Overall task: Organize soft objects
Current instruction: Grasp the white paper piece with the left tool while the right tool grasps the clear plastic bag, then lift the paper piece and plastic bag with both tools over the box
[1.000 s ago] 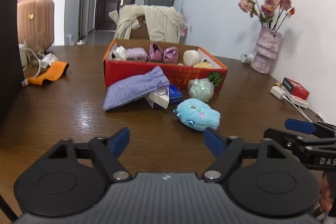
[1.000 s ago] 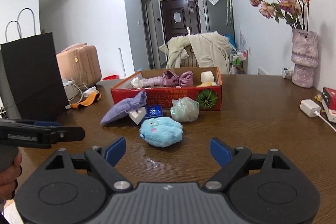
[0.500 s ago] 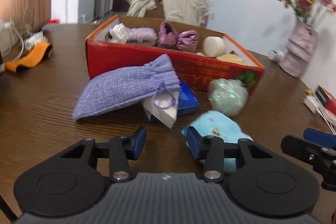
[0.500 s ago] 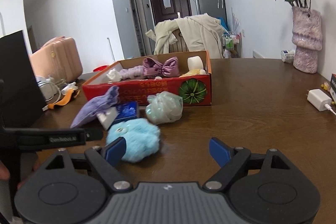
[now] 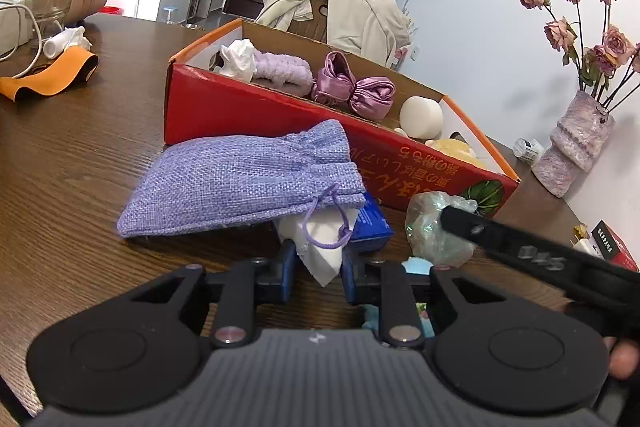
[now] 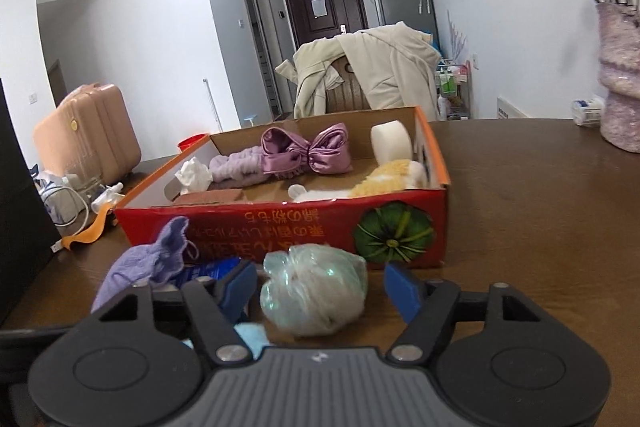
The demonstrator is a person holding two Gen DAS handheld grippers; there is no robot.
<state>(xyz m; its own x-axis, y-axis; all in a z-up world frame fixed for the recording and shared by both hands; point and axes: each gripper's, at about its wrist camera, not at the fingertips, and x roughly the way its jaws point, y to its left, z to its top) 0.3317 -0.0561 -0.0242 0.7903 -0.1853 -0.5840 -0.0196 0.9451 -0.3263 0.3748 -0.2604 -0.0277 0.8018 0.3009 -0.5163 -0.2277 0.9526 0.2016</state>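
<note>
Soft objects lie in front of a red cardboard box (image 5: 256, 107) on the brown desk (image 5: 72, 155). Farthest left is a purple drawstring pouch (image 5: 240, 183), lying on its side against the box's front wall, its gathered mouth resting over a white tissue packet (image 5: 324, 247) and a blue packet (image 5: 370, 227).

The left gripper (image 5: 318, 279) points down at a slant toward the desk. Its fingers have just been closing and now stand narrow, one blue pad on each side of the tissue packet's lower corner; whether they already press it cannot be told.

To the right, a pale green mesh ball (image 6: 314, 291) sits on the desk just before the box's pumpkin picture. The right gripper (image 6: 320, 287) also slants down, with the ball between its fingers. These have just been closing too, and stand at a middling width; the left pad is at the ball's side, while a gap shows between the right pad and the ball. From the left wrist view, one dark finger (image 5: 472, 223) of that gripper lies against the ball.

A light blue plush (image 6: 250, 337) is mostly hidden under the grippers.

Inside the box are a white cloth (image 6: 194, 175), a lilac fluffy band (image 6: 236, 167), a satin bow (image 6: 308, 155), a white round block (image 6: 390, 145) and a yellow-and-white plush (image 6: 384, 181).
</note>
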